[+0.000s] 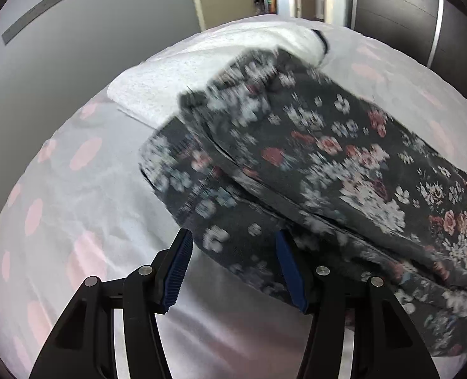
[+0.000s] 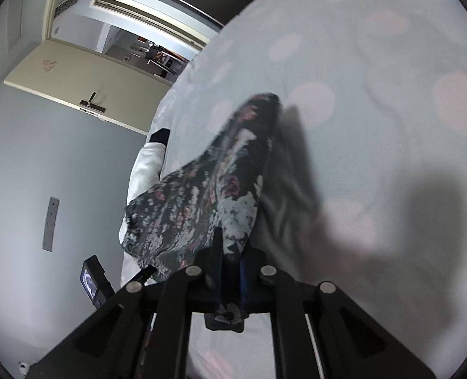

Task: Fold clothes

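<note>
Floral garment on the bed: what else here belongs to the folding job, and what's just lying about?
In the job:
- floral garment
- right gripper, shut on it
- left gripper, open at its edge

Lying about:
- white garment
- dotted bedsheet

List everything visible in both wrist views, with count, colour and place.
dark floral fabric garment: one, black with white and pink flowers, lying on the bed, one end lifted
white knit garment with black cuff: one, at the bed's far edge, beyond the floral one
pale bedsheet with pink dots: one, covering the bed
grey wall plate: one, on the grey wall
cream door: one, open, beyond the bed
left gripper: black with blue pads, open, astride the floral garment's edge
right gripper: black, shut on the floral garment
</note>
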